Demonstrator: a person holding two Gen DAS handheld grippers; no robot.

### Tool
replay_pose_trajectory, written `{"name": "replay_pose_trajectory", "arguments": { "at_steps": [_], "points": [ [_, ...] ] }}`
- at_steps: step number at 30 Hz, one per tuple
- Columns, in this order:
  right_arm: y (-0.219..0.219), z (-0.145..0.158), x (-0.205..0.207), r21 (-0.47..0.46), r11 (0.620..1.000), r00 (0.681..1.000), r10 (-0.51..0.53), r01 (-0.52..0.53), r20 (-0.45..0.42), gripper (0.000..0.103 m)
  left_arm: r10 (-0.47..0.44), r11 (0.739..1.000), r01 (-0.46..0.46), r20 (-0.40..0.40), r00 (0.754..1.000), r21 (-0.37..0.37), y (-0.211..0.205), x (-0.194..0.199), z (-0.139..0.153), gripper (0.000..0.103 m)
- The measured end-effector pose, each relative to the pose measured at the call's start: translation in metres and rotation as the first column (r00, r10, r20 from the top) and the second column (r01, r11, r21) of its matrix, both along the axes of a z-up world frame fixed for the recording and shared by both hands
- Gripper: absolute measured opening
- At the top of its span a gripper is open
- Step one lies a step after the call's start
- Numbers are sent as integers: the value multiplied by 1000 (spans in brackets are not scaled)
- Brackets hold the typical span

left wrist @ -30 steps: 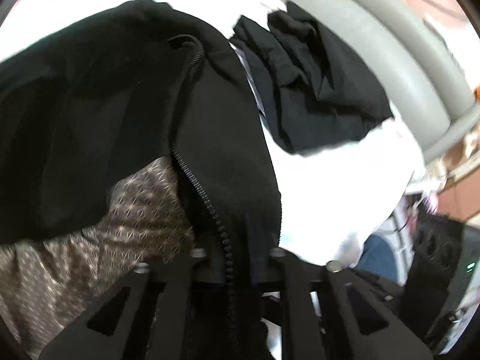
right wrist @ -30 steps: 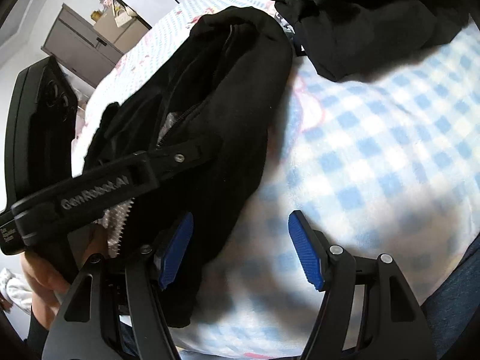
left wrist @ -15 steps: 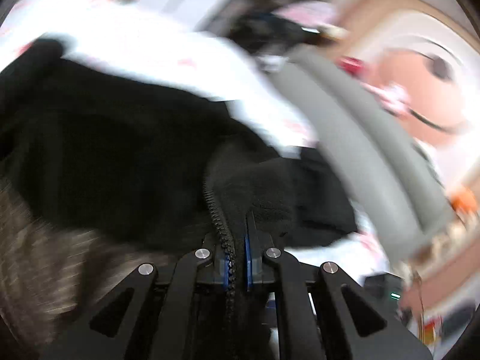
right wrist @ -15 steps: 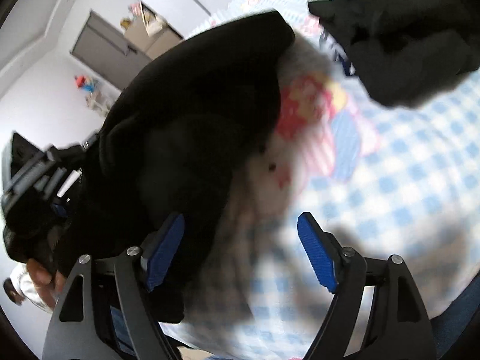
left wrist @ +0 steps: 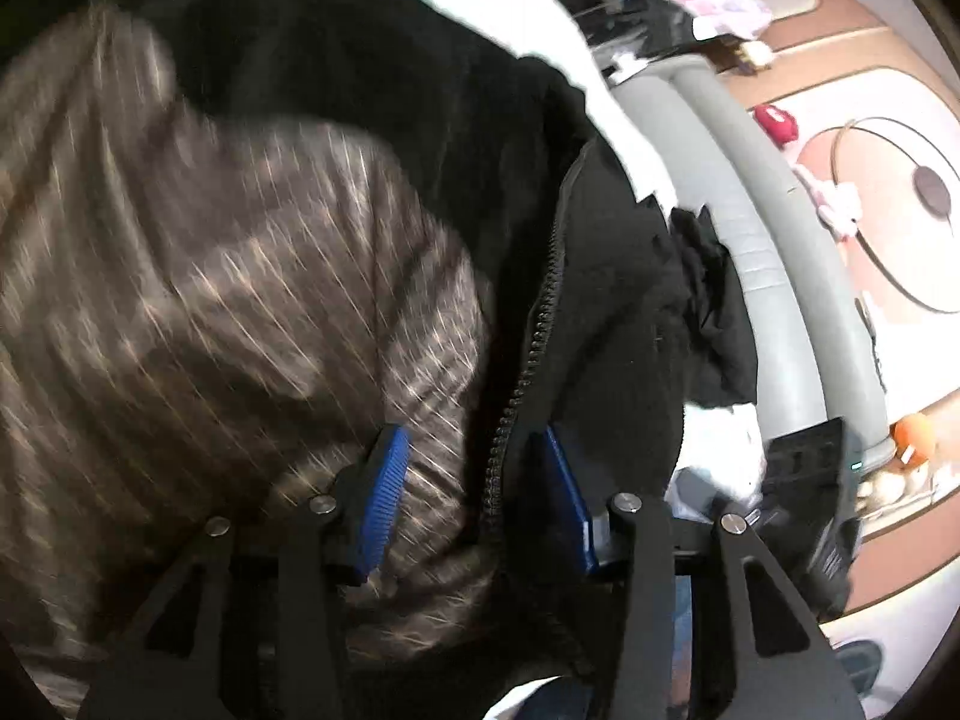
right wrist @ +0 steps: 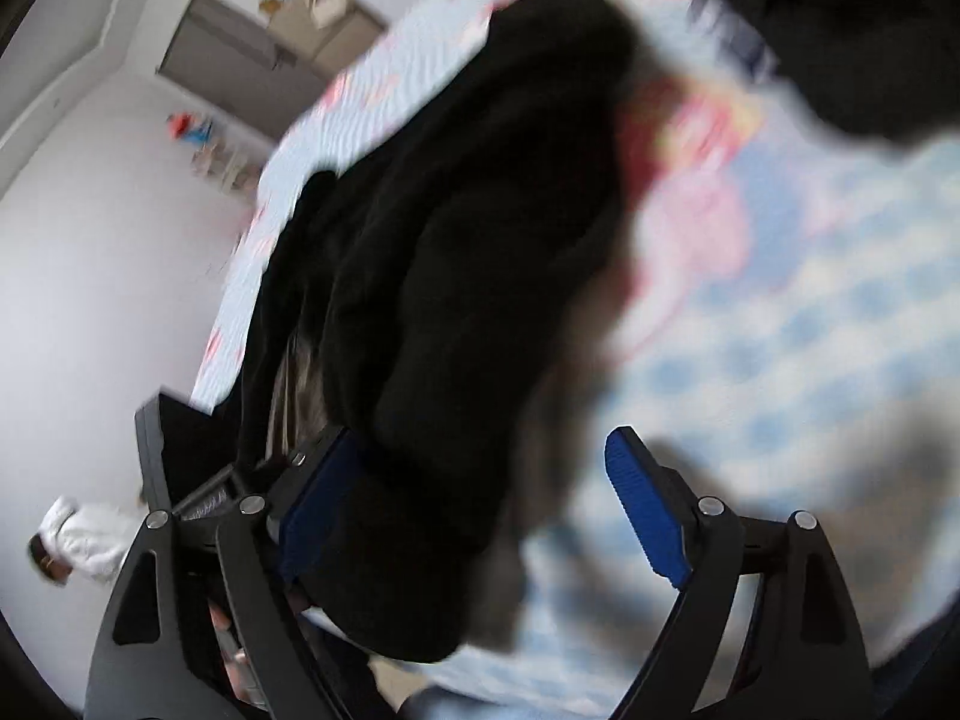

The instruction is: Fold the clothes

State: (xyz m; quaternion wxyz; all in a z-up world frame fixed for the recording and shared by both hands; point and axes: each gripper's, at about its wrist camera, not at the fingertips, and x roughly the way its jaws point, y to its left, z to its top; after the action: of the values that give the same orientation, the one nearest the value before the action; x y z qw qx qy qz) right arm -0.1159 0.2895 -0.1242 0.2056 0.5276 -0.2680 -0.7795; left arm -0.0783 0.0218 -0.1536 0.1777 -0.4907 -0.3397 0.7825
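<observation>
A black fleece zip-up jacket with a brown patterned lining (left wrist: 240, 276) fills the left and centre of the left wrist view. In the right wrist view it lies as a dark heap running from the upper centre down to the lower left, on a blue-and-white checked bedsheet with pink cartoon prints (right wrist: 810, 312). A second black garment (right wrist: 840, 36) sits at the upper right of that view, apart from the jacket.

The left gripper (left wrist: 474, 492), at the bottom centre of its view, has jaws that are opening; the jacket's zipper edge (left wrist: 528, 354) still runs between its blue pads, which no longer press on it. The right gripper (right wrist: 486, 510) is opening too, wide, with the jacket's lower fold lying loosely between its jaws.

Risks, as I judge them: with both grips let go, the thick fleece may spring back and undo the fold. The zipper teeth could also snag a pad as the left gripper pulls away, dragging the edge out of line.
</observation>
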Motion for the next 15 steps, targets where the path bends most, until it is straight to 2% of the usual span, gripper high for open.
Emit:
{"name": "replay_pose_trajectory", "arguments": {
  "at_steps": [1, 3, 4, 6, 7, 9, 11, 12, 13, 14, 15],
  "points": [
    [-8, -14, 2, -12, 1000, 999, 18, -17, 46, 86, -17, 999, 17, -8, 1000, -51, 9, -2, 3, 40],
    [-12, -28, 4, 24, 999, 998, 20, -21, 56, 80, -23, 994, 17, -47, 999, -110, 13, -2, 14, 31],
    [-13, -25, 9, 53, 998, 999, 22, -24, 23, 78, 0, 992, -8, -68, 998, -125, 8, -1, 20, 28],
    [-8, -18, 13, 96, 995, 1000, 13, -15, 12, 76, 55, 985, -70, -97, 994, -157, -5, 2, 30, 28],
    [-5, -16, 14, 117, 993, 1000, 3, -4, 13, 74, 74, 986, -88, -104, 992, -141, -13, 4, 34, 28],
    [2, -4, 16, 177, 984, 999, -36, 35, 4, 74, 91, 994, -98, -116, 989, -51, -33, 12, 37, 28],
    [9, 7, 19, 204, 974, 995, -99, 95, 9, 75, 121, 990, -110, -133, 984, 85, -44, 21, 35, 31],
    [11, 13, 22, 201, 972, 991, -130, 124, 13, 75, 148, 979, -125, -134, 980, 162, -48, 27, 31, 35],
    [10, 16, 23, 140, 983, 992, -125, 122, 15, 75, 162, 969, -135, -121, 979, 208, -47, 31, 24, 41],
    [7, 17, 23, 86, 991, 994, -107, 105, 21, 74, 155, 967, -129, -102, 983, 221, -43, 33, 17, 43],
    [2, 18, 22, 69, 993, 995, -93, 91, 23, 74, 139, 970, -119, -83, 987, 211, -37, 33, 11, 44]
  ]
}}
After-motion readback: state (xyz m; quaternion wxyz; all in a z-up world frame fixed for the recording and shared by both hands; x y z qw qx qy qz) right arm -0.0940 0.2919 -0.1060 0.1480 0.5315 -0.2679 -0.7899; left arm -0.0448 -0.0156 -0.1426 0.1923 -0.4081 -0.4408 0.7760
